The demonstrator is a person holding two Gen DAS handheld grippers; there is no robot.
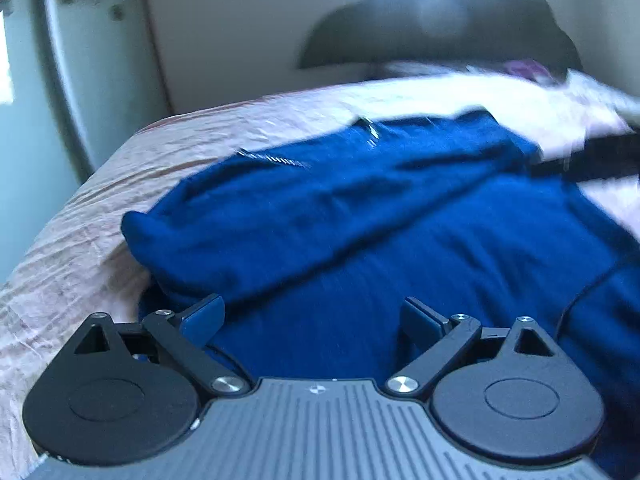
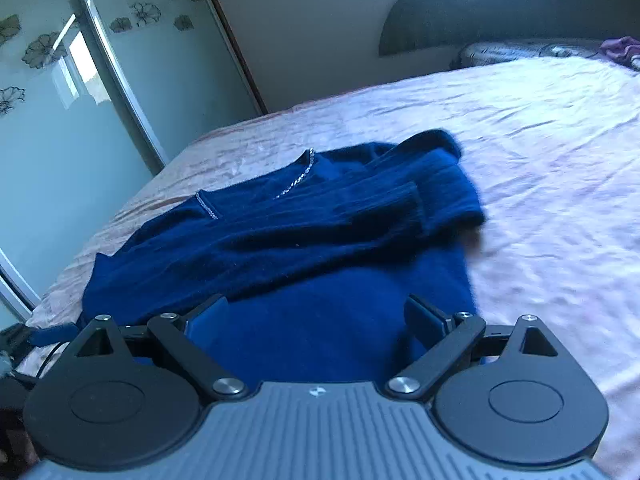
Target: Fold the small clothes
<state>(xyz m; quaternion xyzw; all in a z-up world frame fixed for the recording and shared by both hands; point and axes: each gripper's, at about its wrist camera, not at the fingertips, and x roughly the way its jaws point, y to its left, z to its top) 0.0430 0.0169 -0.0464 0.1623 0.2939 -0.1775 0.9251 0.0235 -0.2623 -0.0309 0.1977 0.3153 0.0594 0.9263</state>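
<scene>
A dark blue knitted sweater [image 2: 288, 240] with a silvery trim at the neckline lies on the pale pink bedspread [image 2: 540, 168]. Both sleeves are folded across its body. It also shows in the left wrist view [image 1: 340, 216], blurred. My left gripper [image 1: 310, 316] is open and empty, low over the sweater's lower part. My right gripper [image 2: 316, 320] is open and empty, also just above the sweater's lower part. A dark blurred shape [image 1: 592, 156], perhaps the other gripper, shows at the right edge of the left wrist view.
The bed's left edge [image 2: 132, 200] runs close to a mirrored wardrobe door with flower prints [image 2: 80, 80]. A dark headboard [image 2: 500, 12], a patterned pillow [image 2: 520, 50] and a purple item [image 2: 620, 50] are at the far end.
</scene>
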